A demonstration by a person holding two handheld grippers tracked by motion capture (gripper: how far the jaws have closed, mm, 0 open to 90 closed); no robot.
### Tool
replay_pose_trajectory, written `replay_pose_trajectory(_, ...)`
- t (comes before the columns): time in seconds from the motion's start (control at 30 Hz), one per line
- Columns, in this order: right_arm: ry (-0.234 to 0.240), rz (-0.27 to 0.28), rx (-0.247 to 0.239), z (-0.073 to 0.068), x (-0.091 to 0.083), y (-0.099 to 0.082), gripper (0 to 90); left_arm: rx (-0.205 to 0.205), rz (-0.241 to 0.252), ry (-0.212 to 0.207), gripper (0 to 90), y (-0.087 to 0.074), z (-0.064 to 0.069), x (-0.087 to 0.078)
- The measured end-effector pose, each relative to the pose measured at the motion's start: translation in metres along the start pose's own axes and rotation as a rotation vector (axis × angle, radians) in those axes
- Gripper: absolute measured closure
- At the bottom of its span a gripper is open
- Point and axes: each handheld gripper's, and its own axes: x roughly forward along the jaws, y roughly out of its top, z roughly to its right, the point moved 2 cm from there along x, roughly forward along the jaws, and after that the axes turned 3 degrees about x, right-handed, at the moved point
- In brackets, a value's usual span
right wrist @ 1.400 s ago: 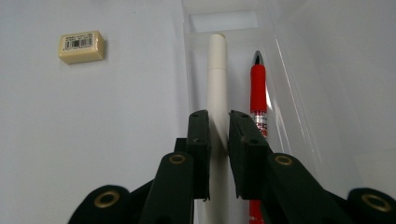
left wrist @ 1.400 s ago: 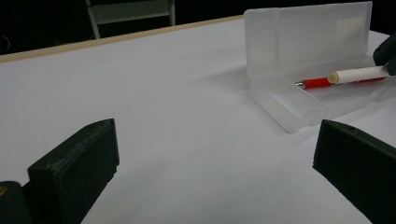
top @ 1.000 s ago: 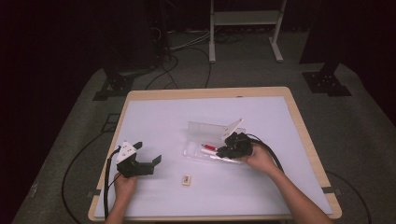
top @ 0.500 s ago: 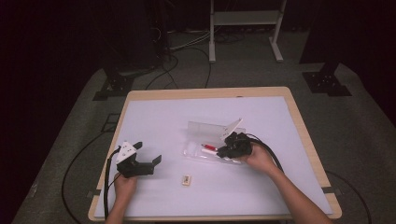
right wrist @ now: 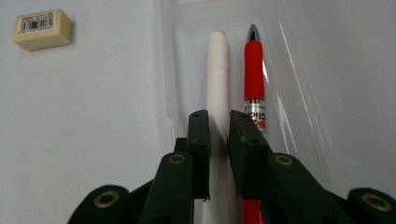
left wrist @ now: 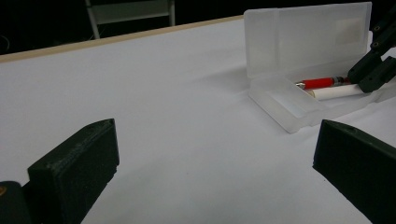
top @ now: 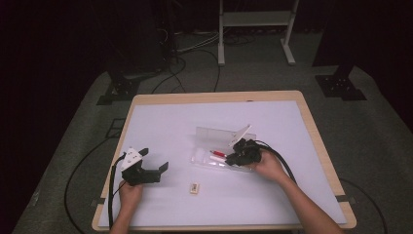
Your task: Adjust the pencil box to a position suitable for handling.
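A clear plastic pencil case point(top: 214, 134) lies open at the table's middle, its lid point(left wrist: 303, 37) standing up. Inside lie a white pen point(right wrist: 218, 65) and a red pen point(right wrist: 254, 70), side by side. My right gripper point(right wrist: 219, 121) reaches into the case from the right, and its jaws are shut on the white pen's barrel, which rests in the tray. In the high view the right gripper point(top: 234, 158) sits at the case's right end. My left gripper point(top: 154, 159) rests near the table's left front, open and holding nothing, its jaws point(left wrist: 217, 140) facing the case.
A small beige eraser point(top: 194, 187) with a barcode label lies on the white table sheet point(top: 272, 122) in front of the case, also seen in the right gripper view point(right wrist: 42, 29). Cables trail from both grippers. A metal stand point(top: 253, 19) is beyond the table.
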Motion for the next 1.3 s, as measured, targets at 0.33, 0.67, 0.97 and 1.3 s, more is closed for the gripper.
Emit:
replay_pose_trajectory(0.33,0.027,0.014,0.022,-0.001,0.0,-0.001,77.0,0.0,0.0,0.0,0.0,0.0,0.0,0.0)
replay_pose_trajectory(0.67,0.013,0.037,0.015,-0.001,-0.01,0.0,72.9,0.001,0.0,0.0,0.0,0.0,0.0,0.0)
replay_pose_trajectory(0.97,0.015,0.075,0.018,-0.009,-0.022,0.004,66.7,0.001,0.0,0.0,0.0,0.0,0.0,0.0)
replay_pose_trajectory(1.3,0.045,0.096,-0.008,-0.027,-0.026,0.011,57.2,0.001,-0.001,0.0,0.0,0.0,0.0,0.0)
